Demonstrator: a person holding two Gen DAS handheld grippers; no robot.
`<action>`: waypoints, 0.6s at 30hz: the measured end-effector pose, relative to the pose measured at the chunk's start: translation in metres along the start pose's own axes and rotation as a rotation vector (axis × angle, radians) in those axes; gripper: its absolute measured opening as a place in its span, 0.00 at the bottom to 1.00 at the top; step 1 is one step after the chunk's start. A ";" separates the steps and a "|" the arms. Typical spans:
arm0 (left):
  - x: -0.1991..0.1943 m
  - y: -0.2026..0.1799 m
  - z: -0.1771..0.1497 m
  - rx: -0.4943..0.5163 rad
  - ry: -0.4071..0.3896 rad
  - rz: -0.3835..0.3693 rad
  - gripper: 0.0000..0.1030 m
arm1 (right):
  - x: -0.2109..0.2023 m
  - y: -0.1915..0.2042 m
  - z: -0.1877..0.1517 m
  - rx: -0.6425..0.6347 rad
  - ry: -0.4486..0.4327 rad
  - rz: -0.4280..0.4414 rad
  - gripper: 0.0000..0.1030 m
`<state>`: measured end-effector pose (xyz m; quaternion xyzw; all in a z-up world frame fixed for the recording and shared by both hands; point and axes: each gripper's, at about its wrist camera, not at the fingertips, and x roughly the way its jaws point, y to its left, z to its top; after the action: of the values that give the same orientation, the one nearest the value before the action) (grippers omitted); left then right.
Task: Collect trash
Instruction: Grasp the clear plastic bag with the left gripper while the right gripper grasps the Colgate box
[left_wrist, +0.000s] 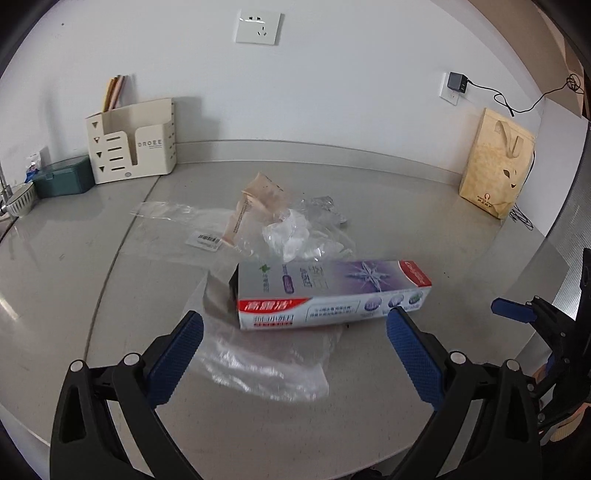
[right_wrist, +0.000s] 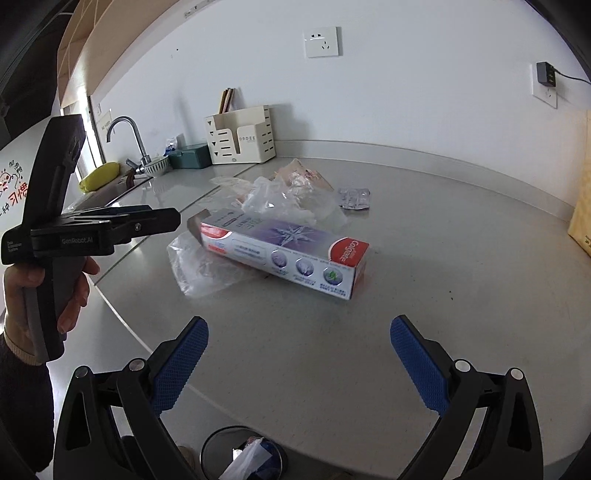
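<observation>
On the table (left_wrist: 406, 221), roughly at its middle, lies a toothpaste box (left_wrist: 332, 293) on its long side, one end flap open, that end resting on a clear bag (left_wrist: 258, 365). Behind the box sits a loose pile: crumpled clear plastic (left_wrist: 295, 236), a beige wrapper (left_wrist: 258, 195), and a flat clear sleeve with a barcode label (left_wrist: 205, 240). A blister pack (right_wrist: 354, 197) lies just beside the pile, on the far side from the sink. Left gripper (left_wrist: 295, 332) hovers low in front of the box, jaws wide apart and empty; the box sits between and just beyond its blue pads (left_wrist: 177, 354). Right gripper (right_wrist: 299, 350) is further back from the box, jaws also wide apart, nothing between them. From the right wrist view, the left gripper's body is visible to the left of the box, held by a hand (right_wrist: 70, 295) in a dark sleeve. Against the wall behind the box: cream organizer (left_wrist: 133, 144), green case (left_wrist: 64, 177) beside it, faucet (right_wrist: 127, 136) further along. A paper bag (left_wrist: 496, 170) stands well apart from the box, near the wall. Below the table edge, a bin (right_wrist: 243, 454) with trash inside.
</observation>
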<state>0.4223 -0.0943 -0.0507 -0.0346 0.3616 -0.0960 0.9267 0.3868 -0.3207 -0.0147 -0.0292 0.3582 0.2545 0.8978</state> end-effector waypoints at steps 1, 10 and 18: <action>0.011 -0.002 0.007 0.003 0.009 0.006 0.92 | 0.008 -0.005 0.005 -0.003 0.003 0.004 0.97; 0.086 -0.007 0.032 0.011 0.086 0.100 0.77 | 0.079 -0.031 0.029 0.004 0.082 -0.026 0.97; 0.110 -0.001 0.048 -0.019 0.117 0.077 0.65 | 0.109 -0.037 0.043 -0.040 0.126 0.027 0.97</action>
<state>0.5334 -0.1175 -0.0882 -0.0237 0.4171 -0.0588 0.9066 0.4980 -0.2951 -0.0590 -0.0582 0.4094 0.2710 0.8692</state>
